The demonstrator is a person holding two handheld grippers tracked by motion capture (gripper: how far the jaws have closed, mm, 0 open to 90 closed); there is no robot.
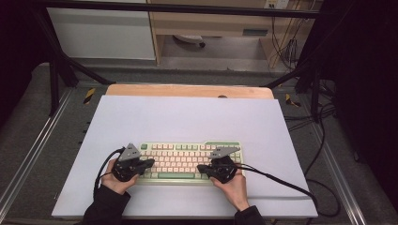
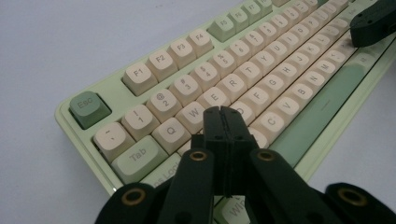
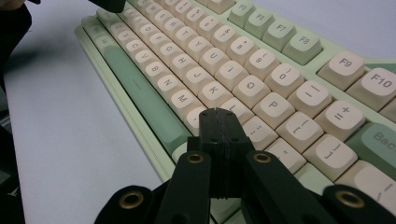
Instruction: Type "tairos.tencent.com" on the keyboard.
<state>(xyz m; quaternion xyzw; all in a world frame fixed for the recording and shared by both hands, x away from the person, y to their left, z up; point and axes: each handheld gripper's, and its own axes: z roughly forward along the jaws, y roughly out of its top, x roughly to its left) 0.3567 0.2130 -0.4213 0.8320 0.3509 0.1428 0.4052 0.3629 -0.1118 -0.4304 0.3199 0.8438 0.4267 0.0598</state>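
Observation:
A pale green keyboard [image 1: 187, 161] with cream and green keys lies on the white sheet near the front of the table. My left gripper [image 1: 151, 162] hovers over the keyboard's left end, jaws shut with nothing between them. In the left gripper view the closed tips of the left gripper [image 2: 222, 111] sit over the keys below W and E on the keyboard [image 2: 261, 79]. My right gripper [image 1: 199, 168] is over the keyboard's right part, also shut and empty. In the right gripper view the tips of the right gripper [image 3: 216, 112] hang above the keys near M and K of the keyboard [image 3: 243, 74].
A white sheet [image 1: 187, 117] covers most of the wooden table [image 1: 187, 91]. Black cables [image 1: 291, 187] trail from the grippers across the sheet and off the table's right side. Metal frame rails [image 1: 28, 150] run along both sides.

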